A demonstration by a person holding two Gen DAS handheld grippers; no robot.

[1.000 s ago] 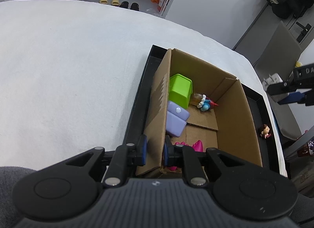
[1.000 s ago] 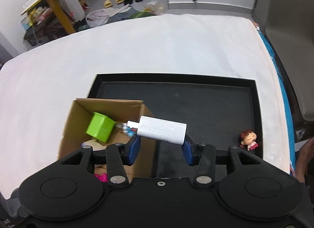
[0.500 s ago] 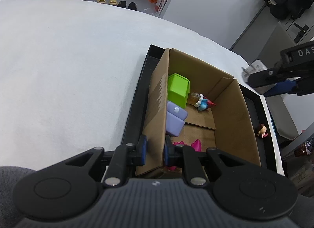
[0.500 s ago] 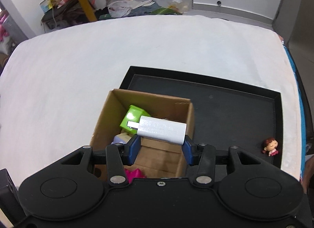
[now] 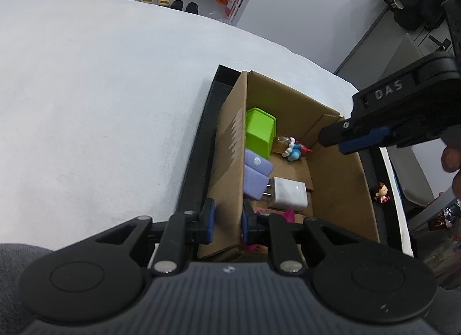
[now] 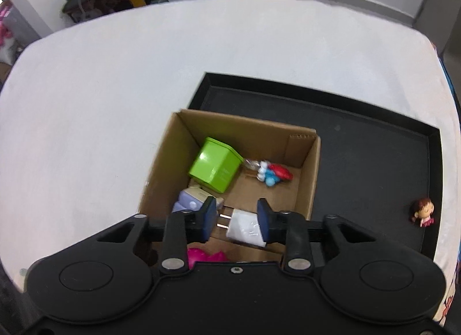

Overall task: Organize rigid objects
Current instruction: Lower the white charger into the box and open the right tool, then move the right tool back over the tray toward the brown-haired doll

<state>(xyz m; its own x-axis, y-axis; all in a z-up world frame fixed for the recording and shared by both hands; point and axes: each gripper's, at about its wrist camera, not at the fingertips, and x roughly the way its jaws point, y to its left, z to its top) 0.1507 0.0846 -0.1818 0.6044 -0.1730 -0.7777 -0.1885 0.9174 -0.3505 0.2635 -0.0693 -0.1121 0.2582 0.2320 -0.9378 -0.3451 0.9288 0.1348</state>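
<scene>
- Lying flat on the floor of the cardboard box (image 5: 340, 191), the white charger (image 5: 289, 197) sat low in the left wrist view, its prongs pointing left towards a purple block (image 5: 256, 173) just beside it.
- In the right wrist view the charger appeared between the blue pads only because it was seen from above; nothing gripped it.
- The right gripper (image 6: 236, 217) hung above the box, at the right edge of the left wrist view. Its jaws had just been closing, were drawn in narrow and held nothing.
- The left gripper (image 5: 226, 221) was clenched on the box's near left wall, one pad outside and one inside.
- Also in the box were a green cube (image 5: 259, 132) against the left wall, a small blue figure (image 5: 295, 152) in the far corner and something pink (image 5: 288, 215) at the near end, possibly a toy, mostly hidden.
- The box stood on a black tray (image 5: 198, 162), at its left side in the right wrist view.
- A little doll (image 5: 381, 192) lay alone on the tray, right of the box and well apart from it.
- The tray rested on a white table (image 5: 100, 104).
</scene>
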